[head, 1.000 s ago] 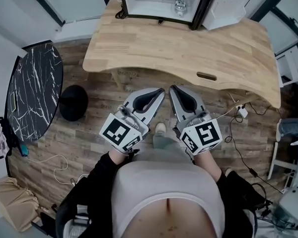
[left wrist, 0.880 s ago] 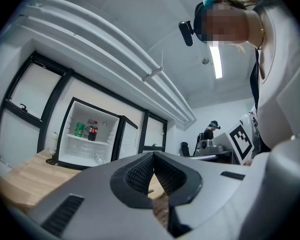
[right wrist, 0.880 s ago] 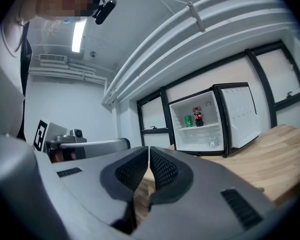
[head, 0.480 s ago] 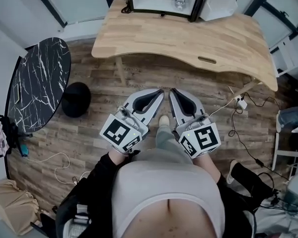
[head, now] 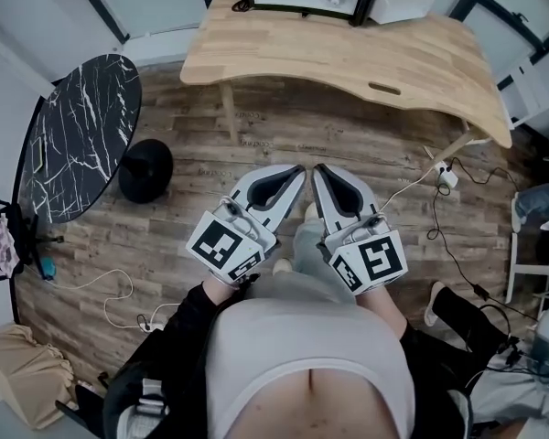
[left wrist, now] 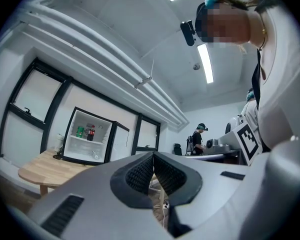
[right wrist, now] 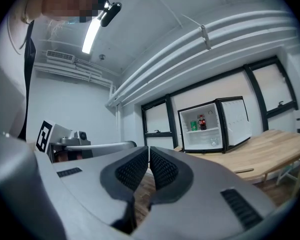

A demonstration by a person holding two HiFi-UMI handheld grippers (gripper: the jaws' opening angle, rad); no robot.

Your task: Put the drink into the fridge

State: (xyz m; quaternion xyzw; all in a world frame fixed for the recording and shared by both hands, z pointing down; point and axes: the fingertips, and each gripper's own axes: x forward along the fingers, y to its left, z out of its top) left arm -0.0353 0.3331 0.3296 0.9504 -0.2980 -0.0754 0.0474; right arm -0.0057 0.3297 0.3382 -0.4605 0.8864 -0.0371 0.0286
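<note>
Jaws closed and empty on left gripper (head: 296, 169) and right gripper (head: 320, 169); drink (right wrist: 202, 122) stands well apart, inside the open fridge (right wrist: 233, 118).

Desk (head: 348, 58): light wood, curved front edge; ahead of both claws, well apart.
Round table (head: 78, 154): black top, white veining; ahead and left of the left claw (head: 298, 168).
Black disc (head: 146, 170): on the floor, between the Round table and the left claw.
Floor (head: 256, 135): wood planks, beneath both claws.
Plug block (head: 448, 178): white, on the Floor, right of the right claw (head: 317, 168).
Cable (head: 101, 286): white, on the Floor, behind and left of the left claw.
Bag (head: 18, 382): beige, far behind and left.
Person (left wrist: 196, 139): standing in the background, right of the left claw's tips.
</note>
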